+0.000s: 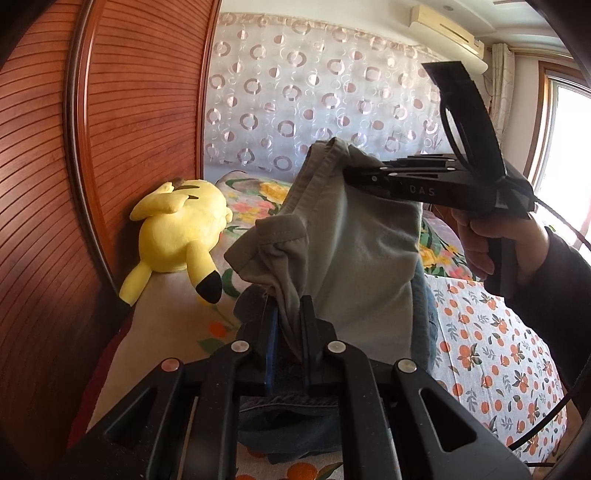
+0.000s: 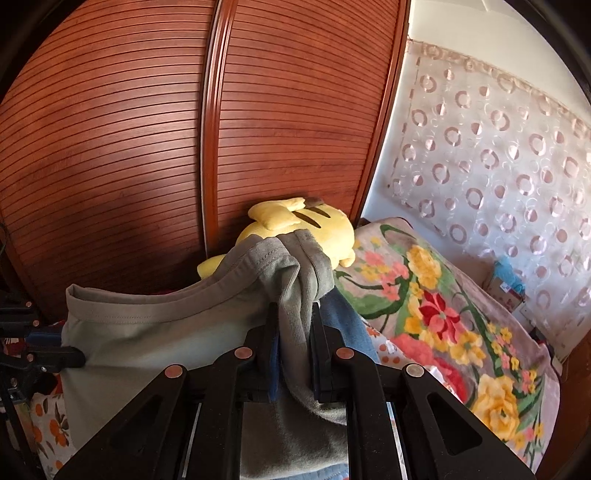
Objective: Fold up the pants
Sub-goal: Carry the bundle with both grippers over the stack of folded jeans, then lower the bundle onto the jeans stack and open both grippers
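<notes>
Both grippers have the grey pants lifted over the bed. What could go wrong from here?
The left gripper pinches only a bunched bit of the pants; it may slip. The blue garment hanging right behind could get folded in. The plush lies close and could be swept.

Yellow plush toy [image 1: 181, 229] is lying on the bed at 9 o'clock, touching the slatted wooden wardrobe door [image 1: 140, 110]. Floral blanket [image 2: 443, 314] is covering the bed at 3 o'clock, orange-print sheet [image 1: 491, 343] spreading at 4. Circle-patterned curtain [image 1: 314, 96] is hanging at 12, air conditioner [image 1: 447, 29] sitting at 1, window [image 1: 565, 147] glaring at 3.
</notes>
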The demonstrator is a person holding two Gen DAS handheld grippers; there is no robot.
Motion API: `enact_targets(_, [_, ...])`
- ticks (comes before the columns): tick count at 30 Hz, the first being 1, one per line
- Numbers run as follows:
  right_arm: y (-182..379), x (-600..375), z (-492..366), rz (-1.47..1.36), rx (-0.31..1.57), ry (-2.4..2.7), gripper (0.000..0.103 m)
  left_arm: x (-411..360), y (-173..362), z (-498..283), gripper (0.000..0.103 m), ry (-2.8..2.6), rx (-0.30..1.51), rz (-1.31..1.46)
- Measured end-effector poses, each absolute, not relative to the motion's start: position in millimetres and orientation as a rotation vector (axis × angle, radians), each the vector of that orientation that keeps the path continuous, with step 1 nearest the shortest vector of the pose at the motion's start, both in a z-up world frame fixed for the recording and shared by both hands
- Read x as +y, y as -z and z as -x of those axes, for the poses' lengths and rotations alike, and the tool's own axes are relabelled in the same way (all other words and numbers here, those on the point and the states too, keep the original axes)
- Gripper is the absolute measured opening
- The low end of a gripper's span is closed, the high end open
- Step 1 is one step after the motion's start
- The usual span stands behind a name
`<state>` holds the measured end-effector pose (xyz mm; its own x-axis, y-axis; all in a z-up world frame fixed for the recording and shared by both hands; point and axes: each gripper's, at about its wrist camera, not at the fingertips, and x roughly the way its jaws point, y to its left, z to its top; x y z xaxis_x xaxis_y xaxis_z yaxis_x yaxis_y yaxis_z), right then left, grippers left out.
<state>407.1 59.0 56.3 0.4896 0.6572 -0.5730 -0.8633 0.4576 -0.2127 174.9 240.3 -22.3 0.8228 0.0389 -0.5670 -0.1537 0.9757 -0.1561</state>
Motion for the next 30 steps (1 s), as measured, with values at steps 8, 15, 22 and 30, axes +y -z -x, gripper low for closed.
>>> enact_targets(8, [-72.6,36.0,-410.6,0.389,0.426,-0.918,0.043,246.0,17.4,-161.6,0.024,-0.133,0.586,0.21])
enact_targets(15, [-68.1,6.8,-381.4,0.341,0.442,-0.984,0.043,246.7,1.6,-158.4,0.047,-0.146,0.535,0.195])
enact_targets(22, [-53.6,1.1,-397.4,0.361,0.5,-0.971,0.043,231.1,9.2,-177.0,0.047,-0.06,0.568,0.16])
enact_targets(30, [-43.8,22.1,-437.9,0.352,0.544,-0.909,0.043,232.1,42.1,-185.4,0.047,-0.06,0.681,0.16])
